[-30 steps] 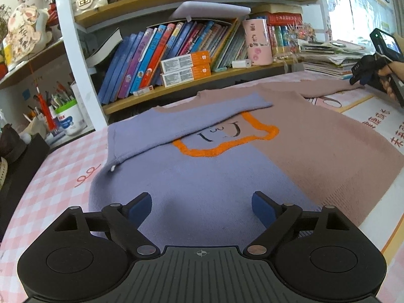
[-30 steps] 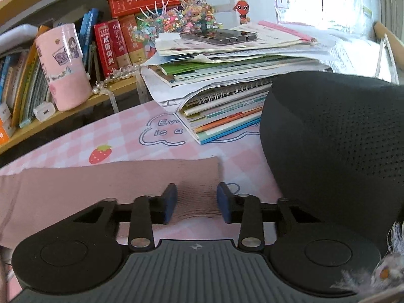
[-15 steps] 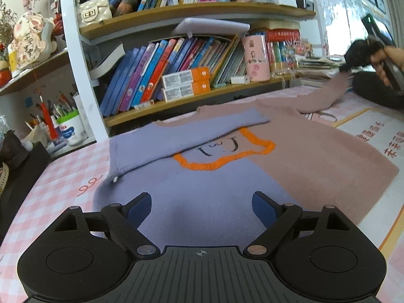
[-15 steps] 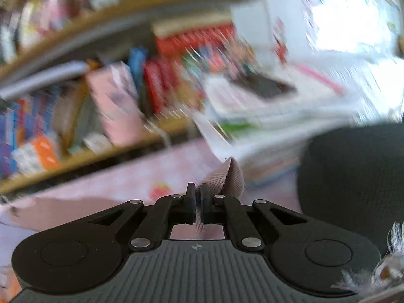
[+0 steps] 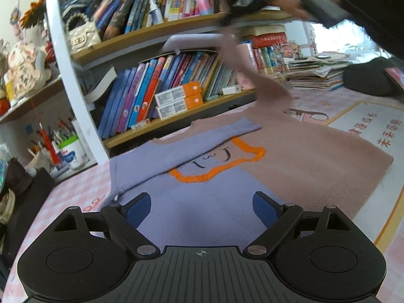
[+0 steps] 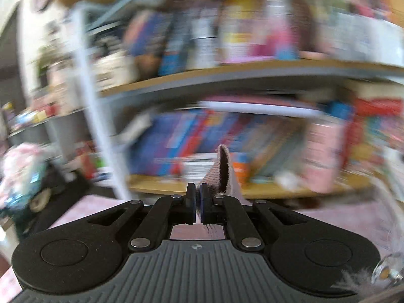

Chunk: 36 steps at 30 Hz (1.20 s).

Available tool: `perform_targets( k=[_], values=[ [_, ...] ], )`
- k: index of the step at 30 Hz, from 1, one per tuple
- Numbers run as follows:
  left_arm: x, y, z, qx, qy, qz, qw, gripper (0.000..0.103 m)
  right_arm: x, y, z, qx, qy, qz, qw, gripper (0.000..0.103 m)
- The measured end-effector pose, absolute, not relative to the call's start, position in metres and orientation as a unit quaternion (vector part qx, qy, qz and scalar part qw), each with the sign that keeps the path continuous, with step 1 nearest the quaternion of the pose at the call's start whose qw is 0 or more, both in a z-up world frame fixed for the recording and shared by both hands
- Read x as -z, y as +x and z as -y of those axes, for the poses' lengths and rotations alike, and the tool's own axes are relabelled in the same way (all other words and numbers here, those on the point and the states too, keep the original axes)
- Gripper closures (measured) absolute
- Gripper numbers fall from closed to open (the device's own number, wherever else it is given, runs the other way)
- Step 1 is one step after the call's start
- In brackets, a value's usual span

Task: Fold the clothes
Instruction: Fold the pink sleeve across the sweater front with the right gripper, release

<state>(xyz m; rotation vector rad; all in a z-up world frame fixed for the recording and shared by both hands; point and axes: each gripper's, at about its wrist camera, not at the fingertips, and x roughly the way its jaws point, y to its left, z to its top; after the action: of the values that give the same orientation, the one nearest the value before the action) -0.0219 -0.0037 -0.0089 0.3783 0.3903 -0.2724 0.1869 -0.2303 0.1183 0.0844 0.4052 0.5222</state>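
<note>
A sweater (image 5: 290, 151), half lavender and half dusty pink with an orange outline patch, lies flat on the pink checked table. Its lavender sleeve (image 5: 181, 146) is folded across the chest. My left gripper (image 5: 202, 207) is open and empty, hovering over the lavender hem. My right gripper (image 6: 197, 197) is shut on the cuff of the pink sleeve (image 6: 222, 166). In the left wrist view the pink sleeve (image 5: 255, 75) hangs stretched up from the shoulder to the right gripper (image 5: 237, 2), high above the sweater. The right wrist view is motion blurred.
A bookshelf (image 5: 176, 80) full of books runs along the table's far side. A pen pot (image 5: 68, 149) stands at far left. A stack of magazines (image 5: 315, 73) and a black mesh object (image 5: 371, 78) sit at far right. A printed mat (image 5: 373, 131) lies right of the sweater.
My right gripper closed on the pink sleeve cuff, lifted it off the table and swung it up and left over the sweater. My left gripper stayed open in place.
</note>
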Motion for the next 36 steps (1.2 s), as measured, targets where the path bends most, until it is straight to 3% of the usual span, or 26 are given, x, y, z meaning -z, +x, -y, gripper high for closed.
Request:
perform_targets(
  k=[6,16,19,36],
  values=[
    [0.010,-0.026,0.010,0.149,0.202,-0.186,0.950,0.013,-0.103,0.193,0.141,-0.318,0.002,-0.218,0.923,0.100],
    [0.007,-0.022,-0.003,0.148,0.163,-0.191,0.957,0.013,-0.042,0.213,0.089,-0.370,-0.003,-0.290,0.883,0.098],
    [0.008,-0.024,-0.001,0.149,0.166,-0.190,0.956,0.013,-0.042,0.207,0.102,-0.384,0.027,-0.286,0.878,0.090],
    [0.008,-0.021,0.000,0.125,0.177,-0.195,0.957,0.013,0.022,0.039,0.251,-0.258,-0.032,-0.291,0.921,0.089]
  ],
)
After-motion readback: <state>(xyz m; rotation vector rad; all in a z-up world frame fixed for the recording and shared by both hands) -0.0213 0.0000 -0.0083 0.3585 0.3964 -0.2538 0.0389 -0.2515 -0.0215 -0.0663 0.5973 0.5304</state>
